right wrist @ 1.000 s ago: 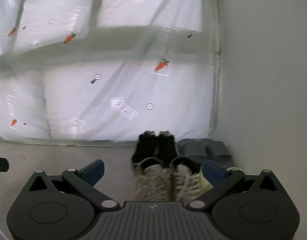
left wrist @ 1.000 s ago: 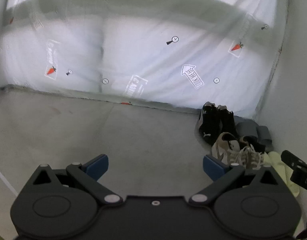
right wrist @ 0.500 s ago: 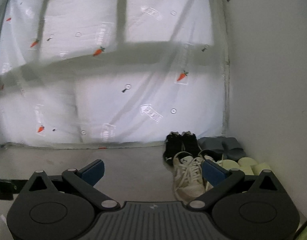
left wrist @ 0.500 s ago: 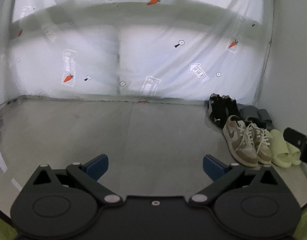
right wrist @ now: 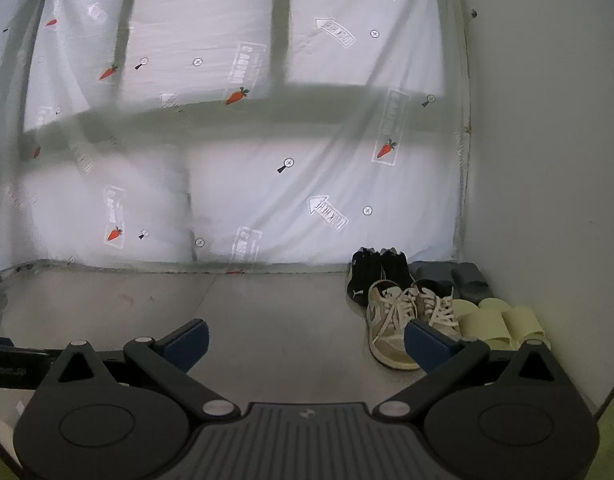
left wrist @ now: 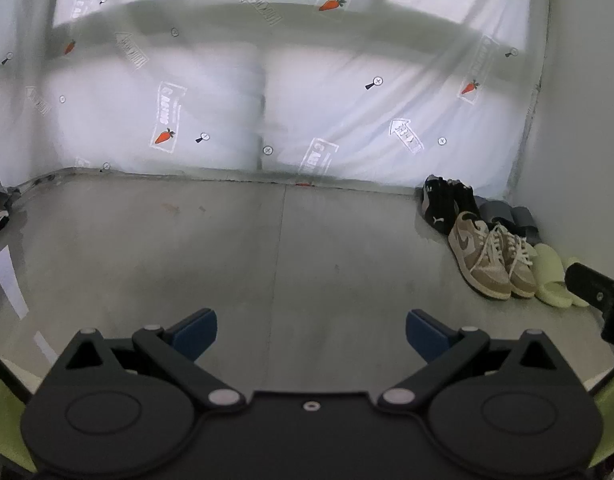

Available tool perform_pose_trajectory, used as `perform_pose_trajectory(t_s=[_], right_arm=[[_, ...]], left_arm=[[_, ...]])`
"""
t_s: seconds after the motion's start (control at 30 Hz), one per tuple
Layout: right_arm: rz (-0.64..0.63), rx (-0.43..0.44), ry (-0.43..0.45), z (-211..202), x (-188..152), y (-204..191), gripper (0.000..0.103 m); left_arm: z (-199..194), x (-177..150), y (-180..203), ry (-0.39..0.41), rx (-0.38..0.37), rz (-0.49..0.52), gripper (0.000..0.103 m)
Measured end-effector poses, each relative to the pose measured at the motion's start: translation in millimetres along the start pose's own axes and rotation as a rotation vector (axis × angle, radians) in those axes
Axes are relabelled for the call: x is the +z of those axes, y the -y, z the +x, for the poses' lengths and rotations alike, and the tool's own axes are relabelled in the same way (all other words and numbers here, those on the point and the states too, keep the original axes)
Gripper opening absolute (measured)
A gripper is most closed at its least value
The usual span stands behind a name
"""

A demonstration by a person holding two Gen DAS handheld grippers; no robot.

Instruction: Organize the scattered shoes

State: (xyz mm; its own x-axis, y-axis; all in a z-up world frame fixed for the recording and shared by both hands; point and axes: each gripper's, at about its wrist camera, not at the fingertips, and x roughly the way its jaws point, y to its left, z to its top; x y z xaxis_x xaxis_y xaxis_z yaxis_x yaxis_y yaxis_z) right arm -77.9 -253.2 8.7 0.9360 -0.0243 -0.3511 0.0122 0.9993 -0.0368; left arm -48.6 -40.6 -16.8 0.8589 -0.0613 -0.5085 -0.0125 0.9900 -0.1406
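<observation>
Grey floor (right wrist: 267, 320), paired shoes (right wrist: 391, 320) beyond empty right claw (right wrist: 307, 340)

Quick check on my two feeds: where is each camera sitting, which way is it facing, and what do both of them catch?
Left wrist: behind the open left tongs, looking across the bare concrete floor to the printed sheet; the right tool's black edge pokes in.
Right wrist: behind the open right tongs, facing the corner by the white wall; no hand visible.
Shared: the tan sneakers, black sneakers, grey slides and yellow-green slides grouped in that corner.
</observation>
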Motion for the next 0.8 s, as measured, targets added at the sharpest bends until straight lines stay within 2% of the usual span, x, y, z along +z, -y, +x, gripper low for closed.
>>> perform_pose_trajectory(t_s=[0.3, 0.8], right_arm=[[0.021, 0.004, -0.012, -31, -15, -7, 0.103], [0.044, -0.008, -0.034, -53, -32, -7, 0.103]], left_arm=[[-26, -18, -3, 0.003, -0.001, 0.023, 0.102], [-42, -28, -8, 0.001, -0.012, 0.039, 0.102]])
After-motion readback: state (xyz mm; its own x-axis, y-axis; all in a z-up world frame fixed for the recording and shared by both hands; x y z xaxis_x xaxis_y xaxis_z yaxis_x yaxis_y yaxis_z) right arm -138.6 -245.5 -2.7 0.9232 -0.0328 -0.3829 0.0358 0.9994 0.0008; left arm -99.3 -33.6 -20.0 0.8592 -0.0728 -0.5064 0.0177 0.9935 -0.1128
